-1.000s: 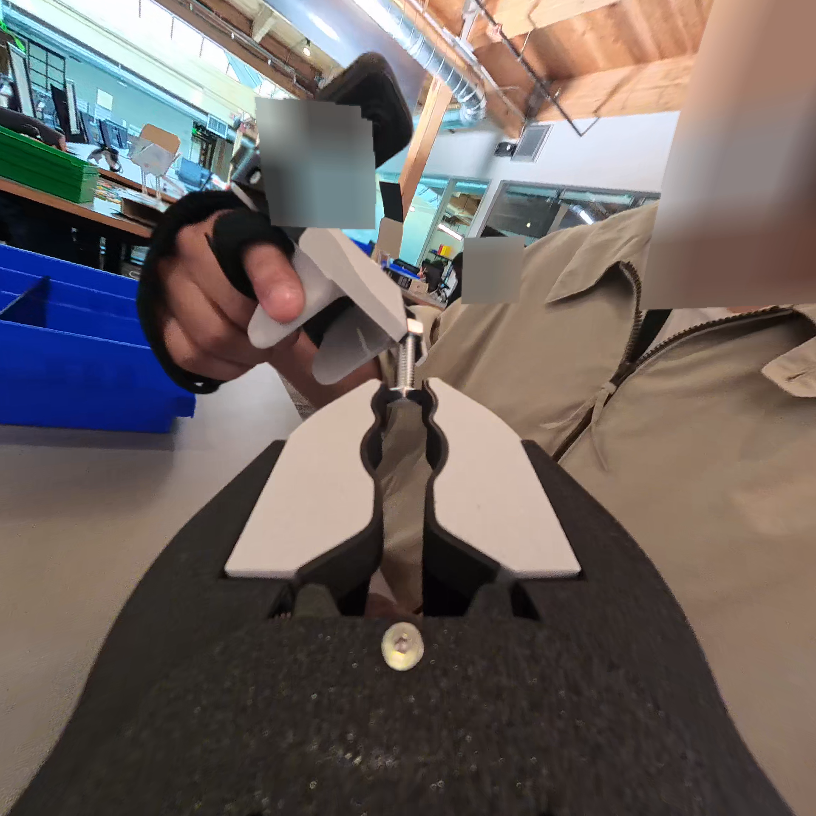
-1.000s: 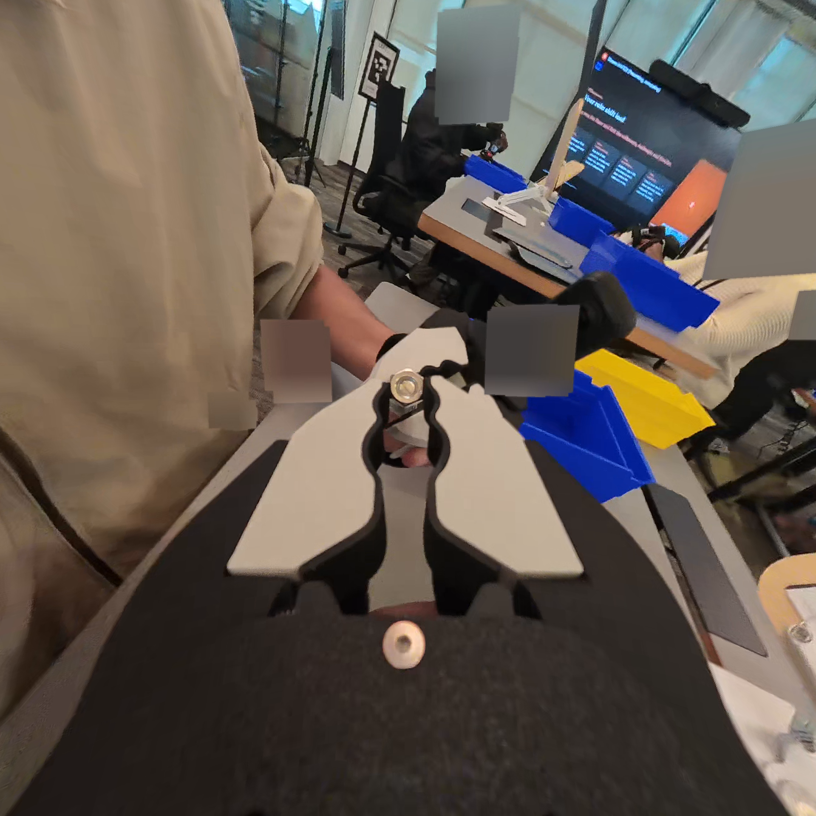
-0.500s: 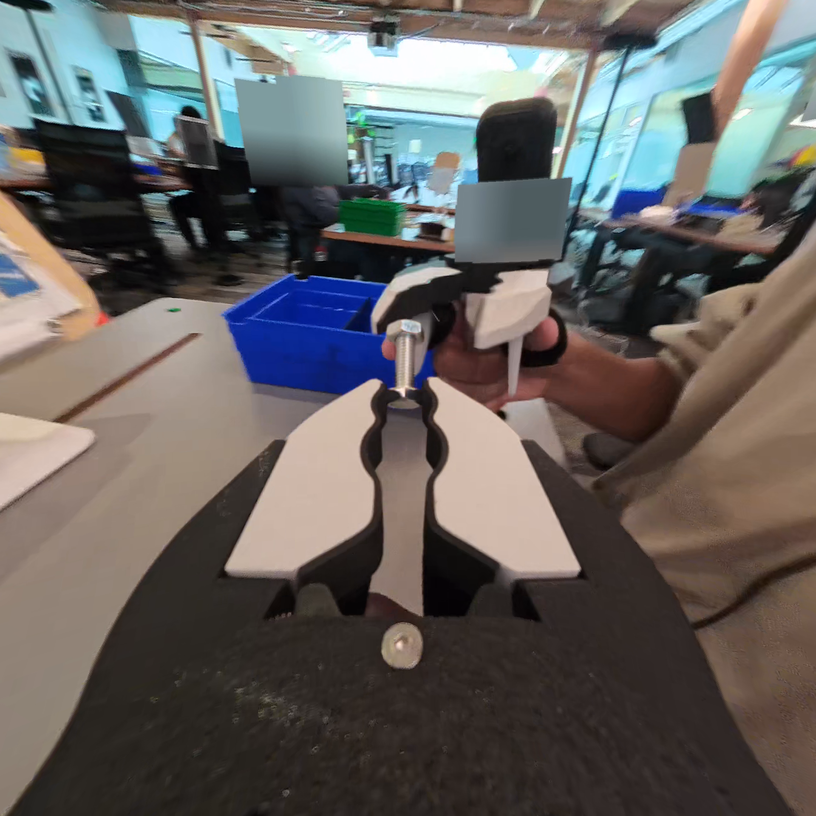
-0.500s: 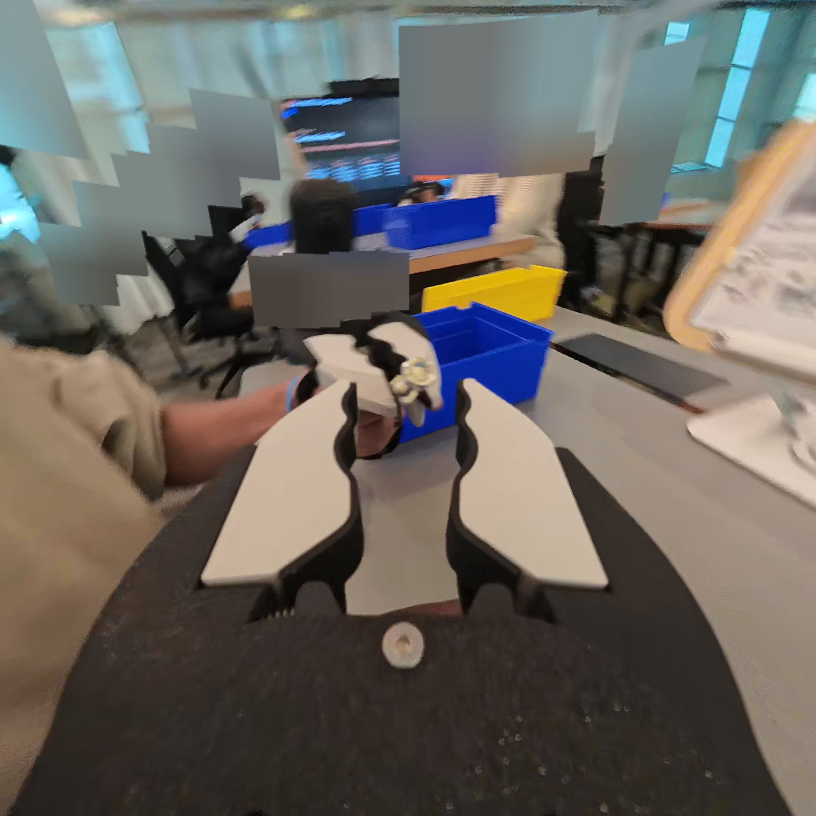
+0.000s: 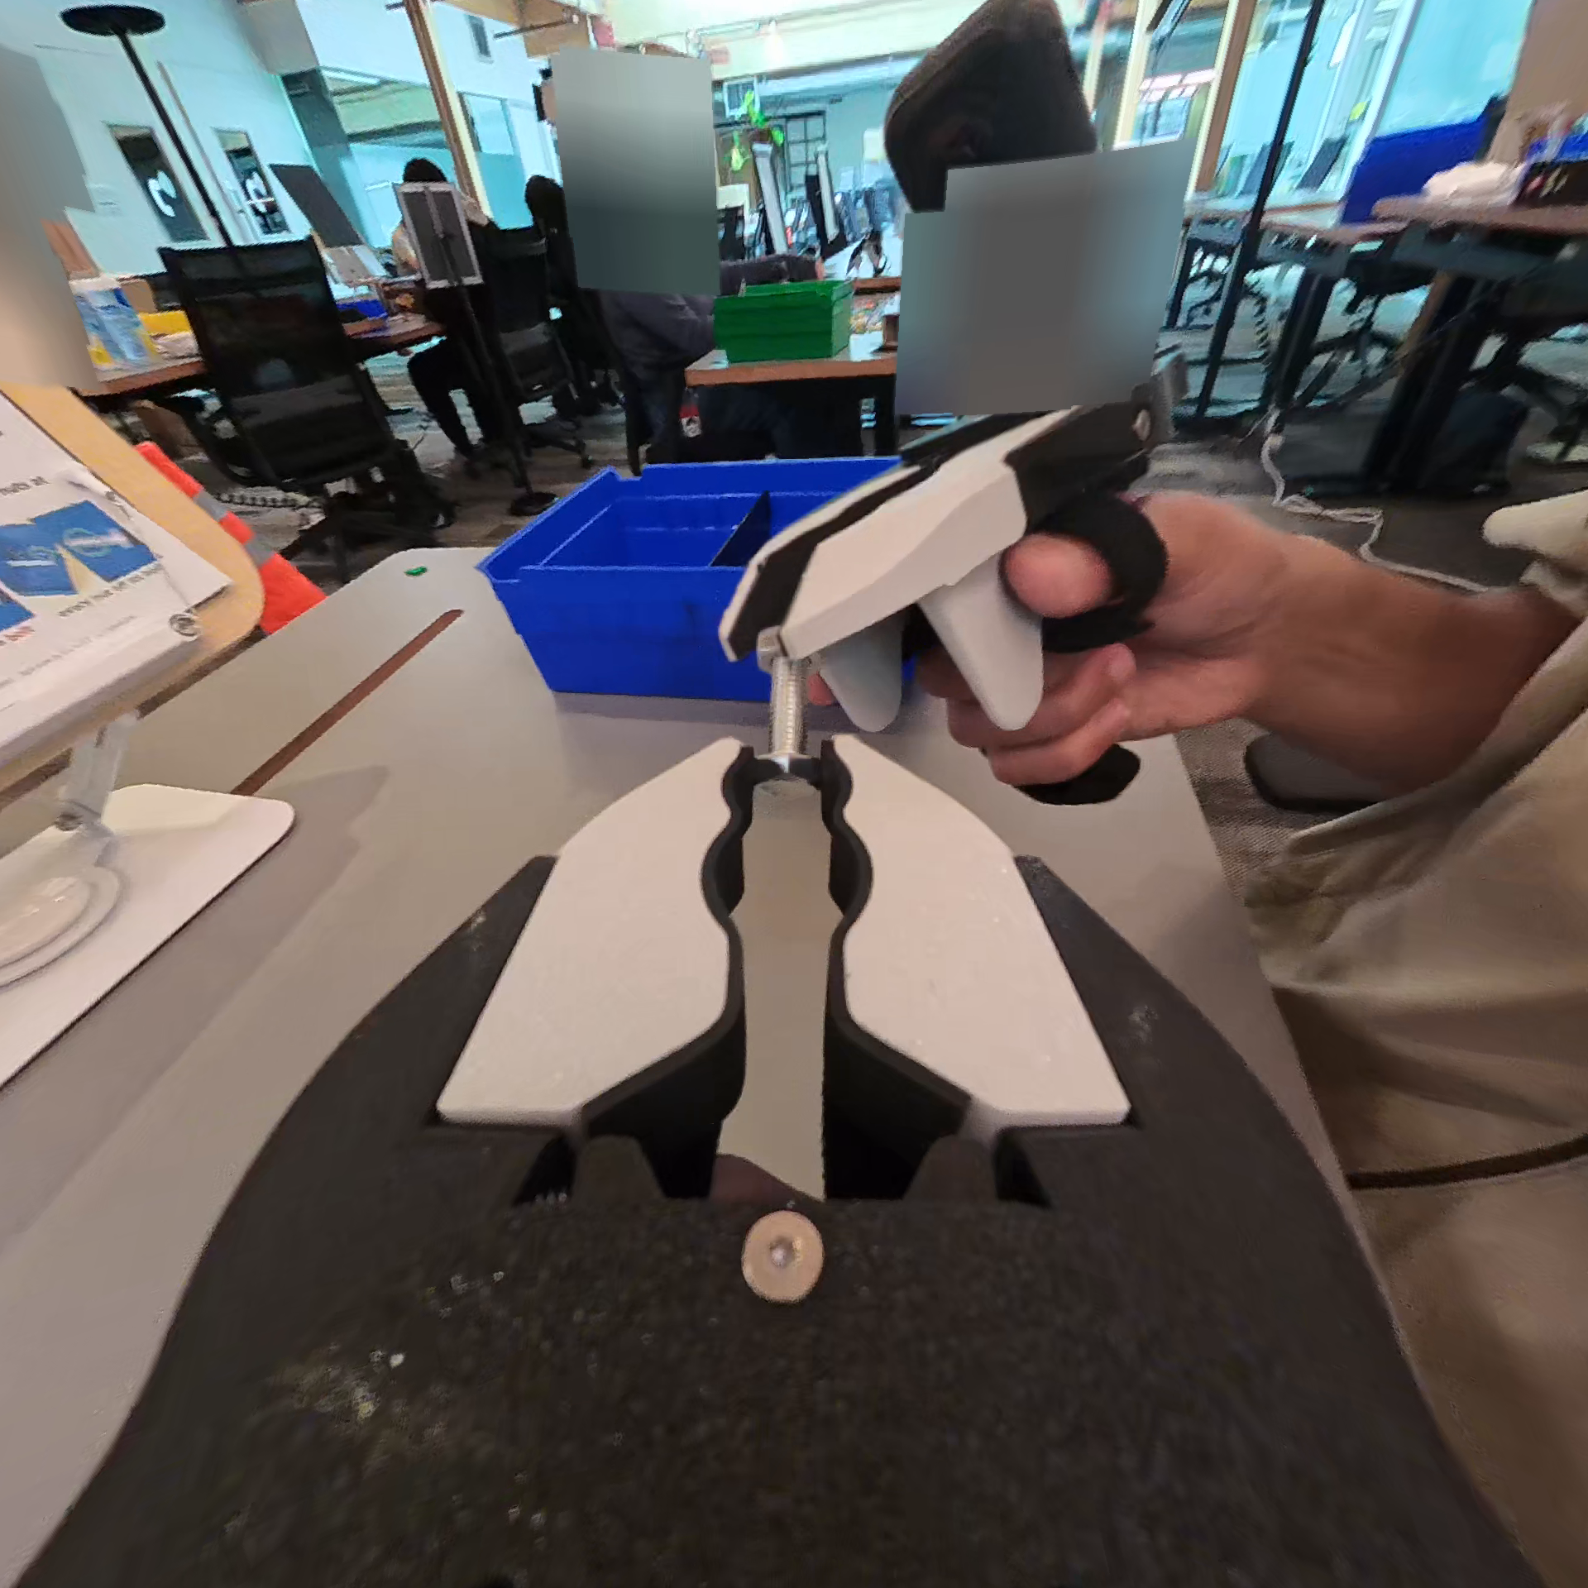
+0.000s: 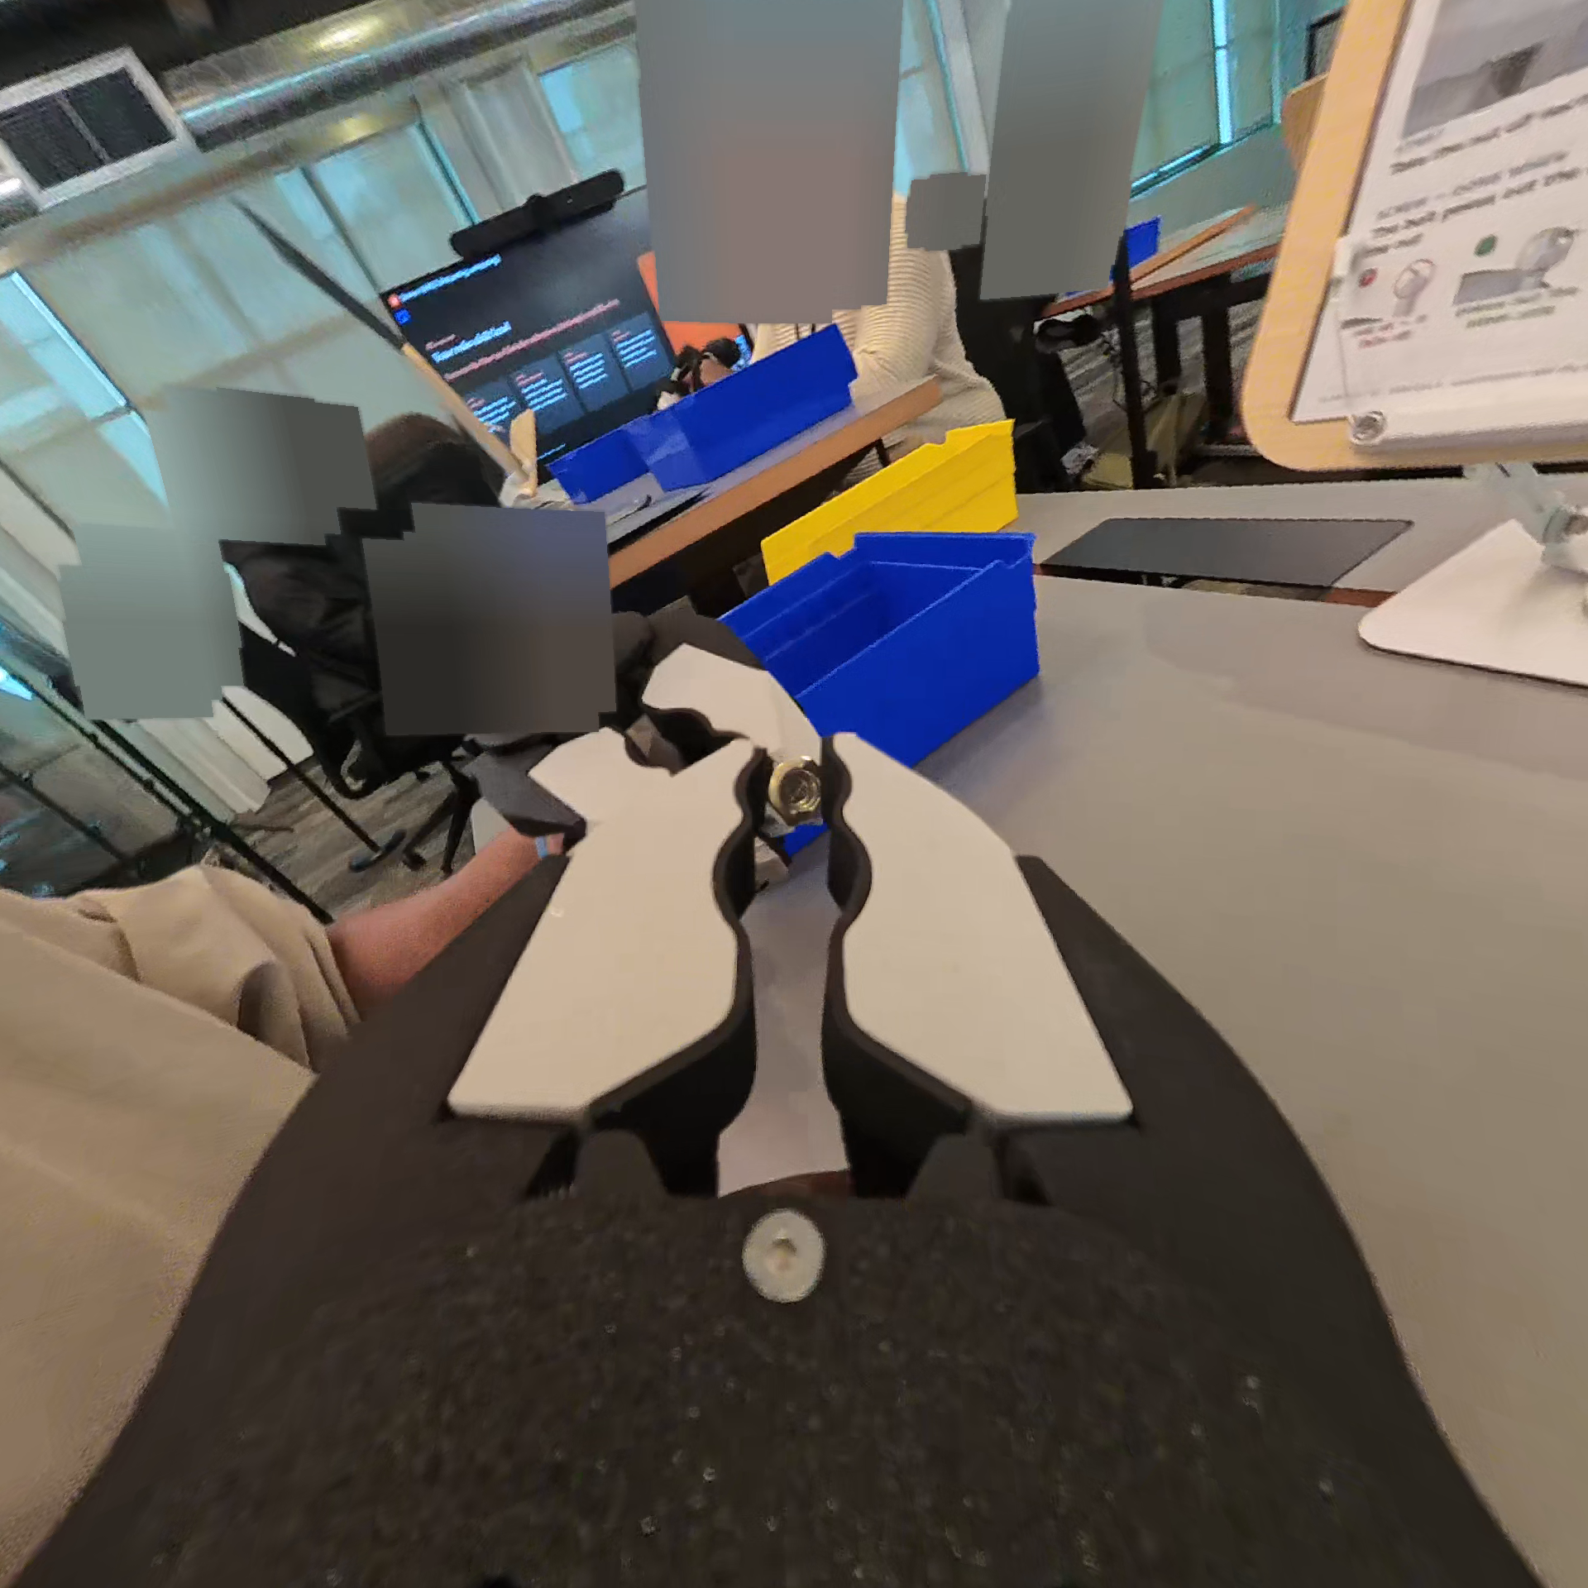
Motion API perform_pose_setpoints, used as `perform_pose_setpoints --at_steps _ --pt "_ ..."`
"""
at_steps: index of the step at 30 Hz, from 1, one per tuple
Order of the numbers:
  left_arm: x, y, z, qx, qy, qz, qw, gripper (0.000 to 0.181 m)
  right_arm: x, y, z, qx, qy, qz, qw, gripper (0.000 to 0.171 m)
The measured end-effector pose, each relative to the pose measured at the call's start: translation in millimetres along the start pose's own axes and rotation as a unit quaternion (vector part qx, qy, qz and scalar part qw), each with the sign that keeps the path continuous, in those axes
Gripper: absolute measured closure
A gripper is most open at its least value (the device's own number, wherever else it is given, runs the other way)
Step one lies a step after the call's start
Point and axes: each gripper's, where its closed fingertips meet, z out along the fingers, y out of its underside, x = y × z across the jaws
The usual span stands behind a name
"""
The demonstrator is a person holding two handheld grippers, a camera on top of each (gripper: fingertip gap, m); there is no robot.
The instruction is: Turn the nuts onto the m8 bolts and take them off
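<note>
My left gripper [image 5: 786,760] is shut on the head of a silver bolt [image 5: 788,705] and holds it upright above the grey table [image 5: 412,773]. A silver nut [image 5: 771,640] sits at the top of the bolt's thread. My right gripper [image 5: 760,638] comes in from the right, and its tips clamp that nut. In the right wrist view the nut [image 6: 795,786] sits end-on between the fingertips of my right gripper [image 6: 792,773], with both pads against it. One of the left gripper's white fingers [image 6: 713,705] shows just behind it.
A blue divided bin [image 5: 636,619] stands on the table behind the bolt and also shows in the right wrist view [image 6: 928,662]. A yellow bin [image 6: 911,507] is behind it. An instruction board on a white stand [image 5: 94,550] is at the left. A black mat [image 6: 1220,550] lies farther back. The tips of both grippers are at nearly the same place.
My right gripper opened off the nut, swung round, and closed on it again. My left gripper kept hold of the bolt head while both hands turned towards the table.
</note>
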Motion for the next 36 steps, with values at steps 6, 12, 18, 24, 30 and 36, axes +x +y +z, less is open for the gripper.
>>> perform_pose_setpoints --at_steps 6,12,18,24,30,36 --pt "7 -8 -4 0.018 0.029 -0.031 0.999 0.166 -12 -6 0 -0.013 -0.042 -0.068 0.997 0.162" --pt "27 -21 -8 0.062 0.132 -0.132 0.98 0.166 -28 -12 -4 -0.025 -0.092 -0.22 0.971 0.171" --pt "21 -19 -2 0.057 0.12 -0.128 0.983 0.166 -14 -40 -11 -0.003 -0.104 -0.181 0.978 0.17" --pt "-13 -14 -6 0.035 -0.013 -0.021 0.999 0.167 15 -20 -16 -0.019 -0.052 0.041 0.998 0.138" --pt "-9 -13 2 0.023 0.0 -0.008 1.0 0.167 13 1 -3 -0.029 -0.059 0.116 0.991 0.14" --pt "4 -16 -1 0.043 0.057 -0.055 0.996 0.167 -6 -6 -5 -0.037 -0.101 0.005 0.994 0.157"
